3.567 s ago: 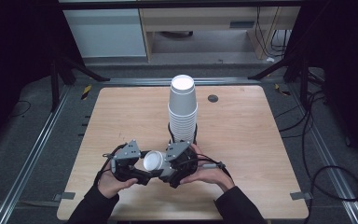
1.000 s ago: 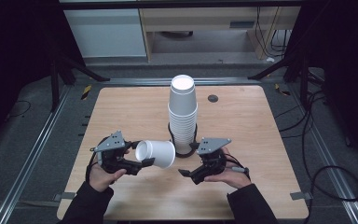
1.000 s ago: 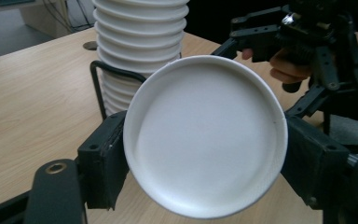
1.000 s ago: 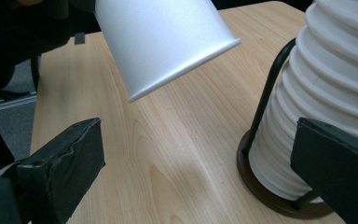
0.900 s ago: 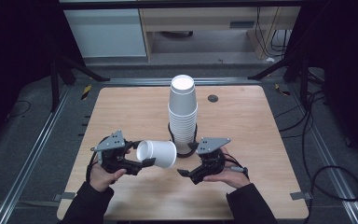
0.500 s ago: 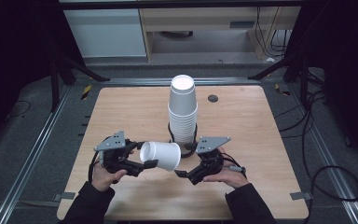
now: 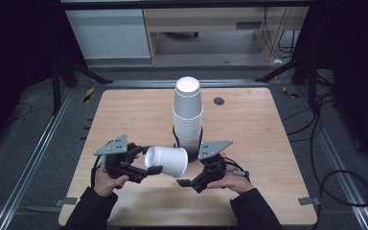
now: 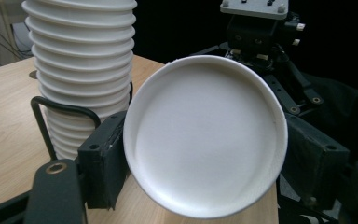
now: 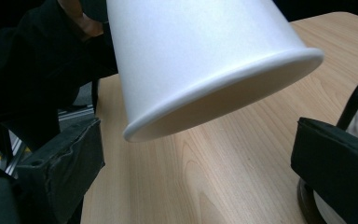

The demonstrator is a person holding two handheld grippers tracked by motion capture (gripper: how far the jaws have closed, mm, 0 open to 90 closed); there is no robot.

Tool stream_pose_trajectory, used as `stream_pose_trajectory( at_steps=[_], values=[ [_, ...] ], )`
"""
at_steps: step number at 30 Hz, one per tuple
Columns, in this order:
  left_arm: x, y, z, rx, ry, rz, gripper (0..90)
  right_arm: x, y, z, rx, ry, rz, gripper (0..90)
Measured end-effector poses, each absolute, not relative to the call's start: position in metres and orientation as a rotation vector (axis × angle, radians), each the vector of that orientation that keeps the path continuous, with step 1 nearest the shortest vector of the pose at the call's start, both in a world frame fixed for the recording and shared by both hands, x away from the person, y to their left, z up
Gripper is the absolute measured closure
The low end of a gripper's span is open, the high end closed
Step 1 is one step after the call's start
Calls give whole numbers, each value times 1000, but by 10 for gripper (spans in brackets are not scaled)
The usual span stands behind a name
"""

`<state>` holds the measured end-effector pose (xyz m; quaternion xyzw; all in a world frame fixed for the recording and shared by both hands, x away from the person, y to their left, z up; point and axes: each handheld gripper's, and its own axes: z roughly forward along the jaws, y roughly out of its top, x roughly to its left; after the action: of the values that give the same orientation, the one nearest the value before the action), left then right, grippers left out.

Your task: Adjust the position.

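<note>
1. A tall stack of white paper cups (image 7: 188, 115) stands upside down in a black wire holder (image 8: 51, 116) near the middle of the wooden table (image 7: 124, 115).
2. A single white cup (image 7: 166, 161) lies on its side in the air just in front of the stack, low and to the left of its base.
3. The left gripper (image 7: 146, 168) is left of the stack, and its jaws are clamped on the closed base of the single cup; in the left gripper view the round bottom (image 8: 205, 135) faces the camera between the two jaws.
4. The right gripper (image 7: 188, 183) is in front of the stack, by the cup's open rim (image 9: 223, 93). Its jaws stand apart and hold nothing.
</note>
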<state>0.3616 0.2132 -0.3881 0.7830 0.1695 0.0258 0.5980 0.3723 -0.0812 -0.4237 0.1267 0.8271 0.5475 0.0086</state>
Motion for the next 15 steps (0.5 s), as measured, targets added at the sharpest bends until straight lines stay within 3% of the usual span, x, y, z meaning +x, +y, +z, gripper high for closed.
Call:
stream_pose_trajectory(
  at_steps=[15],
  values=[
    [358,205,-390,1845,357,53,238,375,-74,-428,362,2610,1712,32]
  ],
)
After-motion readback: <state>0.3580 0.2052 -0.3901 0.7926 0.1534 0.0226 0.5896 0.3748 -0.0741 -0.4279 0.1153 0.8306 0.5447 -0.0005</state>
